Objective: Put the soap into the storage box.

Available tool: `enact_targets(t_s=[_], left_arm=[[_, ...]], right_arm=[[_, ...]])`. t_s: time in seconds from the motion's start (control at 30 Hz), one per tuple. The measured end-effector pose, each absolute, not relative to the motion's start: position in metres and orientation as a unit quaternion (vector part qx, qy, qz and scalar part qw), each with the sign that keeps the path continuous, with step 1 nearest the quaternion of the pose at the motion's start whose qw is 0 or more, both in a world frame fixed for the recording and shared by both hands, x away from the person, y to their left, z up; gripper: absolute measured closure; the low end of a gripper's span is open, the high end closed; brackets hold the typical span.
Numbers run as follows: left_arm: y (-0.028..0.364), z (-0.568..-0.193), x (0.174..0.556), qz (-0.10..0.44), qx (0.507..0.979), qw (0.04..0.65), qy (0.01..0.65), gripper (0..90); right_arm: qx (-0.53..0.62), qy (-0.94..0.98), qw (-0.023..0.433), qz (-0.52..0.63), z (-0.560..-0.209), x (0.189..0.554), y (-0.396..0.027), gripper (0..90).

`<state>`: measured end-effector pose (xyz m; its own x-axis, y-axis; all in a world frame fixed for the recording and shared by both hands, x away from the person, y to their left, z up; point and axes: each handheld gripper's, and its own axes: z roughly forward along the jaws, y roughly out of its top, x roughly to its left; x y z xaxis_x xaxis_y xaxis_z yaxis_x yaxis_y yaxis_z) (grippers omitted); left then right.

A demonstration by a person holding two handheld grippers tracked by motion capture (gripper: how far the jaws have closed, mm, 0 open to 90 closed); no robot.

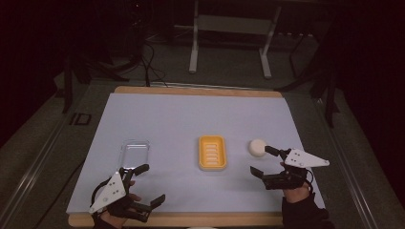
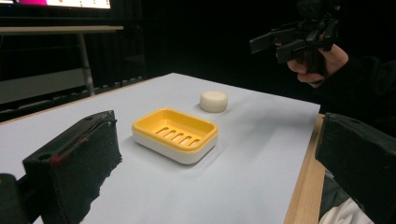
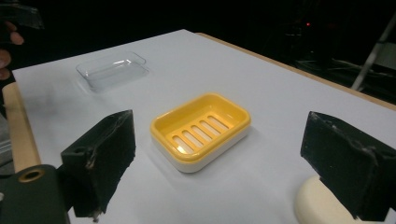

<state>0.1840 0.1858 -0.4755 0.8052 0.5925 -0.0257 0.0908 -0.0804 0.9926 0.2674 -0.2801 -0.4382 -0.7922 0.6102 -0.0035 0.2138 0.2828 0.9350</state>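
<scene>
Right gripper (image 1: 262, 161) hangs wide open and empty just at the soap's (image 1: 257, 147) five o'clock, soap resting at three o'clock of the yellow dish (image 1: 212, 152), left gripper (image 1: 151, 182) open and idle, so a shallow bite could skid the soap away.

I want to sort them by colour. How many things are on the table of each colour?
Yellow: 1, the soap dish
Cream-white: 1, the round soap
See-through: 1, the clear lid
Total: 3
</scene>
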Motion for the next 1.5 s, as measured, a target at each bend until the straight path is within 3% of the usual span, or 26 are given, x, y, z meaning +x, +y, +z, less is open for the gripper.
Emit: enact_targets(t_s=[0.47, 0.73, 0.87, 1.27, 1.5], left_arm=[[0.187, -0.477, 0.184, 0.202, 0.714, 0.624, 0.245, 0.1], [0.186, -0.477, 0.18, 0.201, 0.718, 0.62, 0.243, 0.1], [0.186, -0.477, 0.18, 0.2, 0.72, 0.62, 0.242, 0.1], [0.185, -0.478, 0.18, 0.199, 0.727, 0.613, 0.238, 0.1], [0.184, -0.478, 0.18, 0.198, 0.729, 0.611, 0.238, 0.1]], right_arm=[[0.237, 0.808, 0.159, 0.515, -0.435, 0.271, -0.271, 10.0], [0.153, 0.869, 0.113, 0.457, -0.434, 0.275, -0.253, 10.0], [0.125, 0.887, 0.12, 0.428, -0.433, 0.276, -0.247, 10.0], [0.122, 0.925, 0.07, 0.353, -0.43, 0.294, -0.243, 10.0], [0.122, 0.94, 0.067, 0.313, -0.429, 0.3, -0.242, 9.9]])
